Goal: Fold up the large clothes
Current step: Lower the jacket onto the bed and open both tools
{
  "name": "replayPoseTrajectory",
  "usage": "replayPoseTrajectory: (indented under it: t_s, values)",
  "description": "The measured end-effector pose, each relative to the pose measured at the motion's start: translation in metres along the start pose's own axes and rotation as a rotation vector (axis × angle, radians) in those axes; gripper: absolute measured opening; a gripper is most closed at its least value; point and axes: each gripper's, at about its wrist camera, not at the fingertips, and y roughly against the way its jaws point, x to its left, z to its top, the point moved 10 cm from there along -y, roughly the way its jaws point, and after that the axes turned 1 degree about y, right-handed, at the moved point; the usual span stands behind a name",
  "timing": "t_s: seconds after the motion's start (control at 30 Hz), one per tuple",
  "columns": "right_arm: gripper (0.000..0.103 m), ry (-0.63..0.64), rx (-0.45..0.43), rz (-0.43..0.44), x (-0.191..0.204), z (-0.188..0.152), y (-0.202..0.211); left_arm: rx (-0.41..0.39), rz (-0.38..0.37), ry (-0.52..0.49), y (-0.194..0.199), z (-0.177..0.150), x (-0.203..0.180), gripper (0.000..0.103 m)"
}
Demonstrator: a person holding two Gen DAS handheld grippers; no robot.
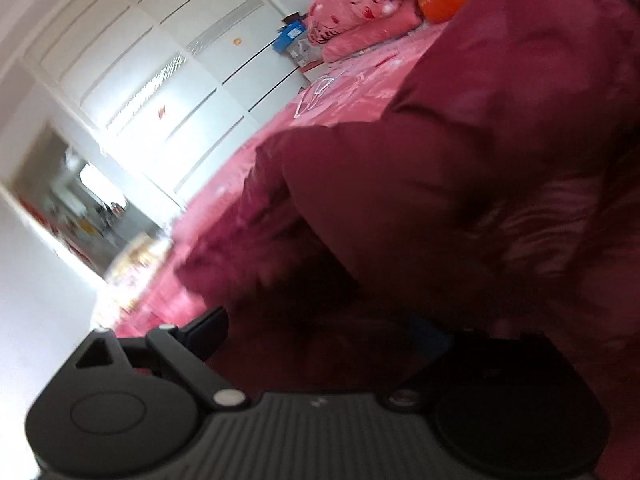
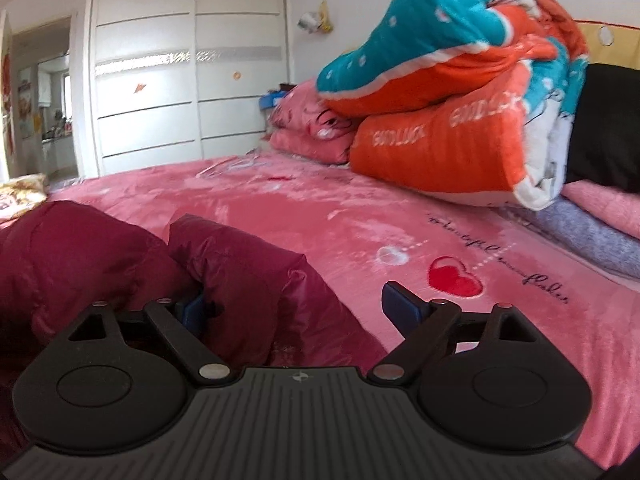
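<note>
Maroon padded jacket [image 1: 460, 184] fills most of the left wrist view, heaped on the pink bed [image 1: 344, 100]. That left hand-held gripper [image 1: 320, 332] stands wide, one dark finger [image 1: 208, 330] clear at the left, the other lost in shadow against the cloth; whether it touches is unclear.

From the right wrist view, the right hand-held gripper [image 2: 298, 312] is spread wide too, a puffy fold of the jacket [image 2: 240, 272] lying loose between its fingers. Behind it, orange and teal quilts [image 2: 452, 92] are piled by a white wardrobe [image 2: 188, 64].
</note>
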Motion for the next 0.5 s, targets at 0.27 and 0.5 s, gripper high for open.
replayPoseTrajectory:
  t_s: [0.27, 0.5]
  values:
    - [0.103, -0.071, 0.073, 0.048, -0.018, -0.002, -0.010, -0.083, -0.153, 0.334, 0.078, -0.049, 0.017, 0.092]
    - [0.103, -0.207, 0.101, 0.136, -0.043, 0.006, 0.020, -0.007, -0.199, 0.606, 0.150, -0.160, 0.048, 0.090]
